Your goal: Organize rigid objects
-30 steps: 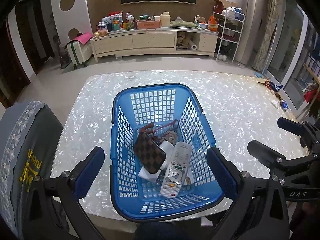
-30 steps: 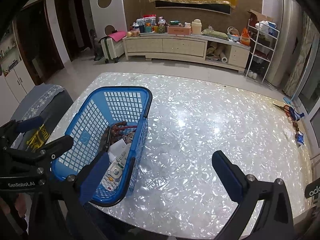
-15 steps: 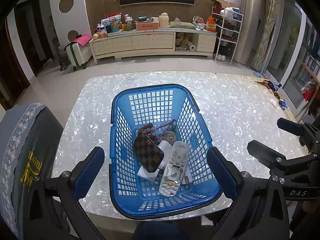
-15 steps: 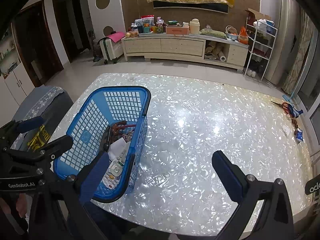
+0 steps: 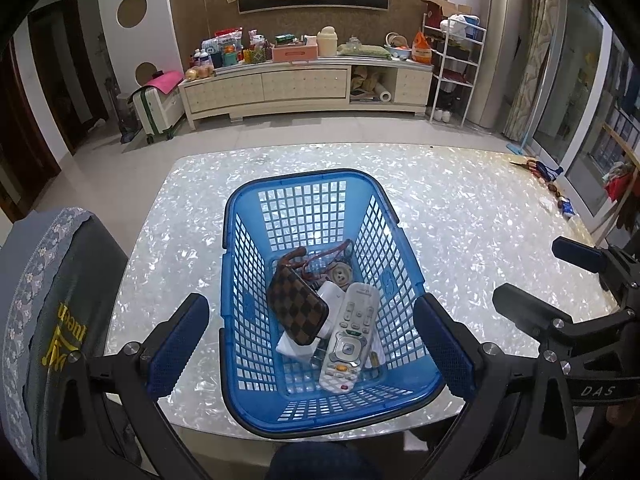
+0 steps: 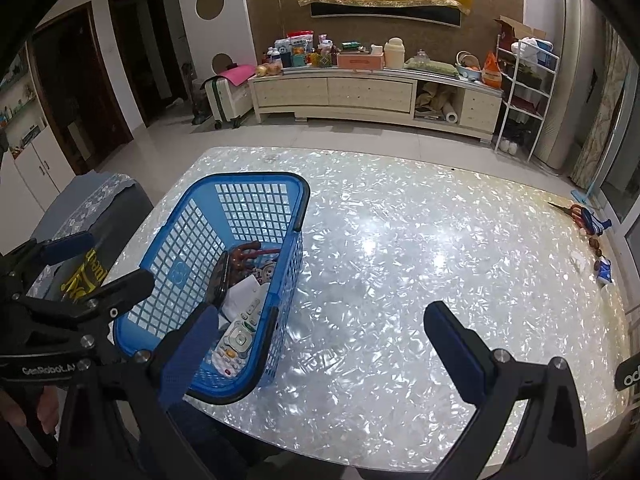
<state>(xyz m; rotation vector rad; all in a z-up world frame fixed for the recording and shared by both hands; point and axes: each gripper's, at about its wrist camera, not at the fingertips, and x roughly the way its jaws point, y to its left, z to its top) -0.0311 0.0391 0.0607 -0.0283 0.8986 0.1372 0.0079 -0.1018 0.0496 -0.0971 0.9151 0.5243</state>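
A blue plastic basket (image 5: 240, 264) (image 6: 188, 220) stands on the shimmering white table (image 5: 460, 220) (image 6: 400, 260). Inside it lie a white remote control (image 5: 350, 338) (image 6: 238, 338), a brown checkered wallet (image 5: 297, 312), a white block (image 5: 330, 294) and a small round trinket (image 5: 340, 276) on a red cord. My left gripper (image 5: 312, 346) hovers open above the basket's near end, fingers wide on either side of it. My right gripper (image 6: 322, 354) is open over the bare table just right of the basket, holding nothing.
A grey cloth-covered chair (image 5: 44, 300) stands at the table's left edge. Scissors (image 6: 580, 214) and small items (image 6: 604, 270) lie at the table's far right edge. Beyond the table are a long cabinet (image 5: 304, 84) and a wire shelf (image 5: 454, 64).
Both grippers have drawn back and up slightly, so the basket appears a little farther away. Both stay open; the basket's contents have not moved.
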